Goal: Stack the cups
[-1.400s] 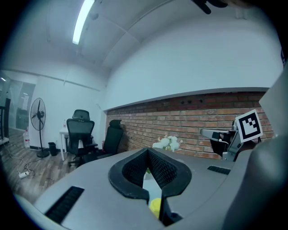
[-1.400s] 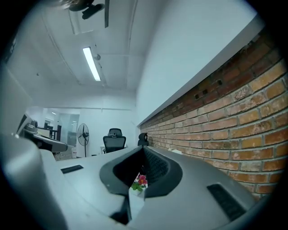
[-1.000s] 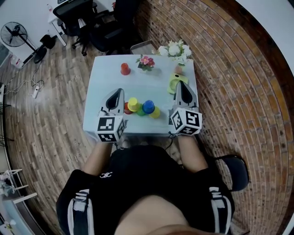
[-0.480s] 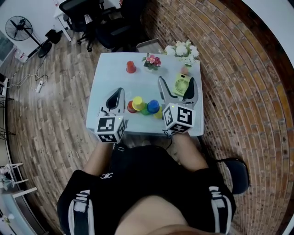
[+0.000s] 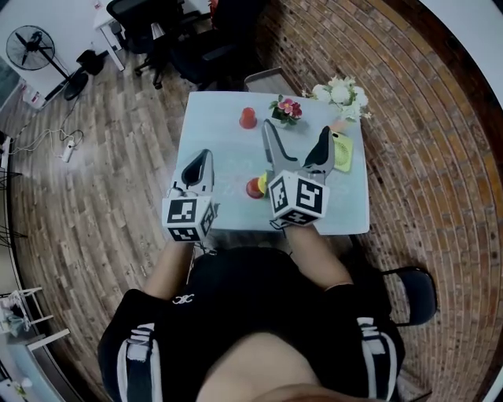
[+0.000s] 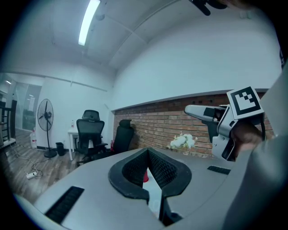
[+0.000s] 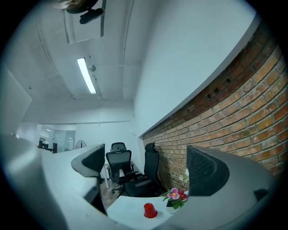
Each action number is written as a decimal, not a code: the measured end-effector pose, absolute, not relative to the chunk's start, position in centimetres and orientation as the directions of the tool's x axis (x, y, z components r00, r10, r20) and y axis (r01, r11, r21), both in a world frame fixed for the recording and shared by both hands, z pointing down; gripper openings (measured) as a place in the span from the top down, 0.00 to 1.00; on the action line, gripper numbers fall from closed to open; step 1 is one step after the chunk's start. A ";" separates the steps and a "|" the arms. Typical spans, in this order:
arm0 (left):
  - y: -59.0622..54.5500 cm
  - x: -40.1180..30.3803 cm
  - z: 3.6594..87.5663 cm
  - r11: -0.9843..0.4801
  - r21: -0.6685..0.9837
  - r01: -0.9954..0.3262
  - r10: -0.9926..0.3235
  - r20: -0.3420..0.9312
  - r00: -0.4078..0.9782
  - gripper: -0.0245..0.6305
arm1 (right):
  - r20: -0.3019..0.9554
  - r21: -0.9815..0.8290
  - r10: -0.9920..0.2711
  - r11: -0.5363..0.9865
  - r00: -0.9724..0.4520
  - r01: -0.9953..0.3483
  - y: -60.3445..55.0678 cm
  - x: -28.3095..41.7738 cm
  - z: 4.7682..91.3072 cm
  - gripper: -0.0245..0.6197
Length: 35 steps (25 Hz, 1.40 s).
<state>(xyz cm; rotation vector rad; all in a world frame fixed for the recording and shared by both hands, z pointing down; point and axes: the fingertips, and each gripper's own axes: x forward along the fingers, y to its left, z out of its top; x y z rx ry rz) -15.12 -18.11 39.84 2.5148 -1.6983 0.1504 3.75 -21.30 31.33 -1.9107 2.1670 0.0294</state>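
Note:
A cluster of cups sits near the table's front; only a red cup (image 5: 253,188) and a bit of a yellow cup (image 5: 262,182) show, the others hidden under my right gripper (image 5: 296,132). That gripper hovers above them, jaws opening wide with nothing between them. A lone upside-down red cup (image 5: 248,118) (image 7: 150,210) stands far back on the table. My left gripper (image 5: 202,155) (image 6: 147,152) rests shut and empty at the table's front left, left of the cluster. In the left gripper view the right gripper (image 6: 220,126) shows at the right.
The pale blue table (image 5: 220,141) carries a pot of pink flowers (image 5: 286,108) (image 7: 176,195), white flowers (image 5: 339,93) and a green fan (image 5: 344,153) along its back right. Office chairs (image 5: 141,23) stand beyond it; a brick wall runs on the right.
My right gripper went from shut to wide open and moved left from the table's right side over the cup cluster, hiding the blue and green cups. The left gripper stayed put.

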 end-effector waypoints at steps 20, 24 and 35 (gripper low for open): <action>-24.5 -32.9 43.7 -0.375 0.055 -0.926 -0.901 0.214 0.377 0.96 | 0.093 -0.136 -0.992 -0.102 0.089 -0.986 -37.2 -10.4 47.1 0.13; -25.8 -34.3 44.9 -0.387 0.056 -0.920 -0.889 0.242 0.388 0.96 | 0.206 -0.124 -0.966 -0.186 0.158 -0.975 -40.0 -9.5 52.9 0.13; -28.2 -36.5 47.4 -0.391 0.058 -0.918 -0.871 0.300 0.390 0.96 | 0.437 -0.129 -0.871 -0.306 0.223 -0.943 -45.5 -7.0 64.4 0.17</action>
